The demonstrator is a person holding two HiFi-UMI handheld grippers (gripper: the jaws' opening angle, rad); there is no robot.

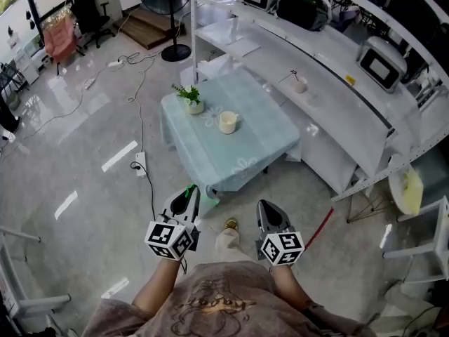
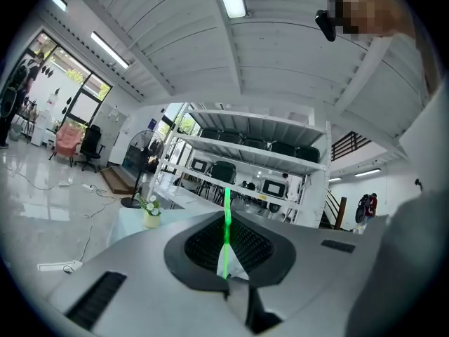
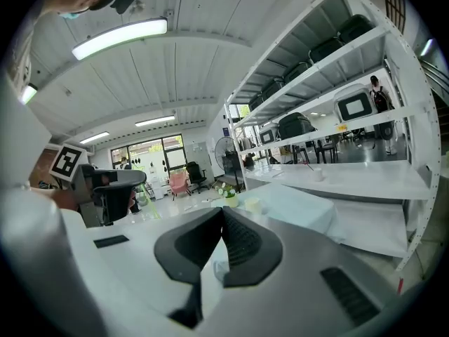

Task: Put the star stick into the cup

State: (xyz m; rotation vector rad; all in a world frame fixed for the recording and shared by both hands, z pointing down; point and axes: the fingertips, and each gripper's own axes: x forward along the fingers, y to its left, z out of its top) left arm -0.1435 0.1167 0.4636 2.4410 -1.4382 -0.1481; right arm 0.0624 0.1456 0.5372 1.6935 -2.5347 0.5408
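Left gripper (image 1: 188, 192) clamps the star stick (image 2: 226, 222); right gripper (image 1: 266, 206) closed.

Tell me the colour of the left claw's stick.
The stick is bright green, clearest in left gripper view.

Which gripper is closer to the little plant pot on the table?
Left. The left gripper is short of the table, almost in line with the plant pot; the right gripper is beside it, farther off to the right.
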